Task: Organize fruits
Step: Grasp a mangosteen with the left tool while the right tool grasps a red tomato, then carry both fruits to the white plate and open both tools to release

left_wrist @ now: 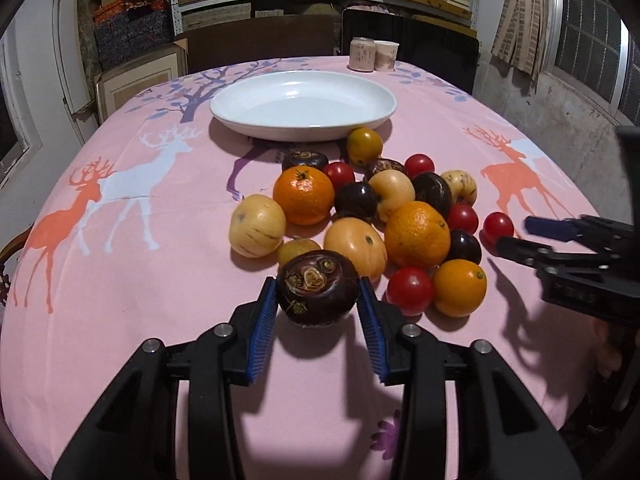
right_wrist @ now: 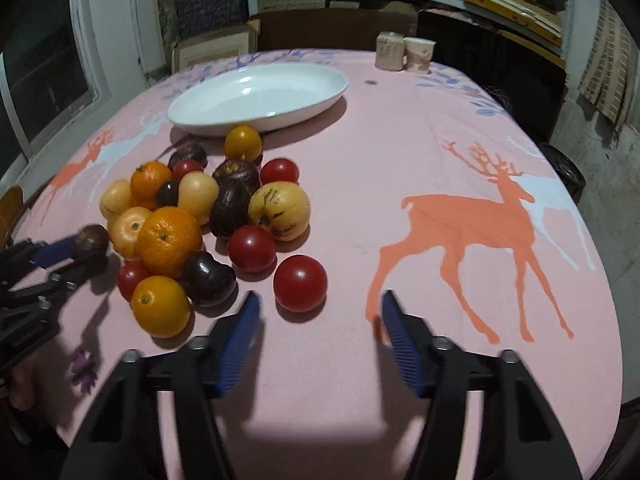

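Left tool (left_wrist: 318,300): closed on a water chestnut (left_wrist: 317,287) at the near edge of the fruit pile, pads on its sides.
Right tool (right_wrist: 318,310): open, empty, nearing a cherry tomato (right_wrist: 300,283) on the tabletop (right_wrist: 400,152).
Handling: chestnut looks hard, light, rounded; I'd hold it across the middle. Tomato looks smooth, soft; squeeze gently.

Pink tablecloth (left_wrist: 160,300), orange and white deer print; white plate (left_wrist: 303,105); red tomato (right_wrist: 300,283).

**Fruit tally on the table**

There are twenty fruits in all: six dark brown fruits (left_wrist: 317,294), five red tomatoes (left_wrist: 410,291), five pale yellow fruits (left_wrist: 257,226) and four oranges (left_wrist: 417,234), one of them yellower. Beyond them stand one white plate (left_wrist: 240,96), one can (left_wrist: 362,54) and one paper cup (left_wrist: 386,55).
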Demonstrator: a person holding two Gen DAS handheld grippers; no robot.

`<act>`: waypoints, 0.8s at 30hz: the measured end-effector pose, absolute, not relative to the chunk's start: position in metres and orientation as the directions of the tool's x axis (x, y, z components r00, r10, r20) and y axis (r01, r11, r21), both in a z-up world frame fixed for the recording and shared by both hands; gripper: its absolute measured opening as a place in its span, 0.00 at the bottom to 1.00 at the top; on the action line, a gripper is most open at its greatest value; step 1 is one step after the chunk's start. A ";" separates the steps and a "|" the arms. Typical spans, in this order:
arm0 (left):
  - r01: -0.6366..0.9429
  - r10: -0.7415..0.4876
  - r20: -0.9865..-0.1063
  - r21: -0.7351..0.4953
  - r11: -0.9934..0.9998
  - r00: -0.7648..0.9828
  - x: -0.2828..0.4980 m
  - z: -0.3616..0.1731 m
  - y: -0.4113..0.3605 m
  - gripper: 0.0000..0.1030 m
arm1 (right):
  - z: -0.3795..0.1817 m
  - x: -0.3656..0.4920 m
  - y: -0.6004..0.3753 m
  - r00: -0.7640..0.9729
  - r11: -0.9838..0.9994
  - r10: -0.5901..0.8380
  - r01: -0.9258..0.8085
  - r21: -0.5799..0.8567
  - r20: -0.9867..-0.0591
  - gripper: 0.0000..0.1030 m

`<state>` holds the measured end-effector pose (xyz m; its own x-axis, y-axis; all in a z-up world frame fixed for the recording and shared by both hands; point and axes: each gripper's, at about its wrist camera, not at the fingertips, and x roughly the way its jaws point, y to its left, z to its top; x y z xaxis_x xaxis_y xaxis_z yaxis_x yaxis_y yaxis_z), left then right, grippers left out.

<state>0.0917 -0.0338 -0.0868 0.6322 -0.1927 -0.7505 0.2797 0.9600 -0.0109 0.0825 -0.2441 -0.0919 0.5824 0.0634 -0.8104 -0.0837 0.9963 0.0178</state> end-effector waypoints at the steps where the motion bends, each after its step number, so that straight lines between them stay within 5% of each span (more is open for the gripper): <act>1: 0.280 -0.194 -0.748 -0.012 0.960 0.634 0.090 -0.086 -0.032 0.38 | -0.095 0.087 -0.242 0.569 0.996 0.058 -0.084 0.013 -0.820 0.45; 6: 0.278 -0.198 -0.749 -0.020 0.960 0.632 0.088 -0.085 -0.027 0.38 | -0.101 0.097 -0.235 0.567 0.996 0.058 -0.094 0.006 -0.821 0.47; 8: 0.276 -0.196 -0.749 -0.018 0.961 0.633 0.089 -0.085 -0.026 0.38 | -0.100 0.097 -0.235 0.573 0.994 0.078 -0.106 0.021 -0.816 0.28; 24: 0.307 -0.246 -0.705 -0.042 0.951 0.665 0.121 -0.043 -0.018 0.39 | -0.050 0.108 -0.248 0.640 0.983 0.160 -0.171 0.063 -0.752 0.28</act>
<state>0.1207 -0.0175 -0.0431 0.6647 -0.2460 -0.7054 0.3071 0.9508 -0.0422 0.1084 -0.2477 -0.0497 0.6400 0.1597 -0.7516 -0.1713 0.9832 0.0631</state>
